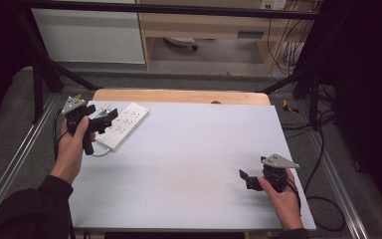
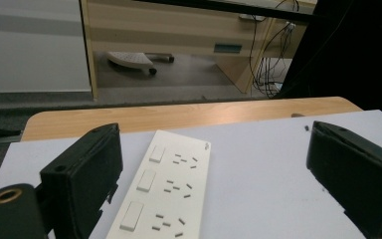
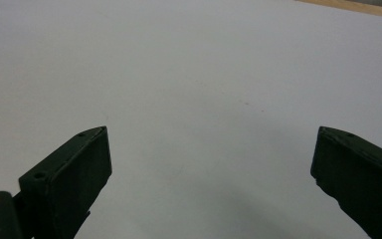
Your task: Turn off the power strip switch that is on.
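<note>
Power strip (image 2: 166,191) btwn open left claw (image 2: 214,174)

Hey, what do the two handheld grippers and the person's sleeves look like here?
Both the left gripper and the right gripper are black, with two flat, blocky jaws. Each carries a grey three-cornered plate on top and trails a black cable. The person wears dark long sleeves; the hands are ungloved.

Black grippers, left (image 1: 101,121) and right (image 1: 245,178), grey three-cornered top plates, black cables, dark sleeves.
</note>
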### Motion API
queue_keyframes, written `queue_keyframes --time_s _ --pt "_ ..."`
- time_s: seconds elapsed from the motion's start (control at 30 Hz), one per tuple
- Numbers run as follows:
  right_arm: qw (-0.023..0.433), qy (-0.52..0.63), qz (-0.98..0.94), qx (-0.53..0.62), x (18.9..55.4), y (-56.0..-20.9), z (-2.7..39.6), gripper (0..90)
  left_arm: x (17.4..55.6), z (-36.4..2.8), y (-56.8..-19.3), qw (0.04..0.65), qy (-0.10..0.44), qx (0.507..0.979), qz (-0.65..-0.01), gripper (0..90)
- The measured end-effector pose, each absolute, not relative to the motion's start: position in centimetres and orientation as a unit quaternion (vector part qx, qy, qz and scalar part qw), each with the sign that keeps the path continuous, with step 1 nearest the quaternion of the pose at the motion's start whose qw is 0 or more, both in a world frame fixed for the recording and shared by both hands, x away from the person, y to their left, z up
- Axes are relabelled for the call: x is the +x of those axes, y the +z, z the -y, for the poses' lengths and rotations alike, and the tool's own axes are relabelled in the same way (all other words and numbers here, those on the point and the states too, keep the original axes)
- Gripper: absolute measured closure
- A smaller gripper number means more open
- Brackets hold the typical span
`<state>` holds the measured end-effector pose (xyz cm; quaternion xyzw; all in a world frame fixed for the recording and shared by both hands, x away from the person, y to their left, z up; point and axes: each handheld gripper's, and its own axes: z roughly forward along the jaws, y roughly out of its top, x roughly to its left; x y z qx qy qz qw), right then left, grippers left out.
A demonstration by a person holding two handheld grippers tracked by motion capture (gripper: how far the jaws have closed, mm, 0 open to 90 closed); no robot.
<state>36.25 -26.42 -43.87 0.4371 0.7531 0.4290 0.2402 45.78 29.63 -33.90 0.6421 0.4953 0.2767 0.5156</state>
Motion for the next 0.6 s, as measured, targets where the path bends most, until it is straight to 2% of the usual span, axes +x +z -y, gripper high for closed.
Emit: queue_keyframes --time_s 0.6 --pt "0.239 0.428 -0.754 0.437 36.3 -43.9 26.4 3.1 41.7 -30.6 -33.0 0.516 0.272 0.656 -0.479 6.1"
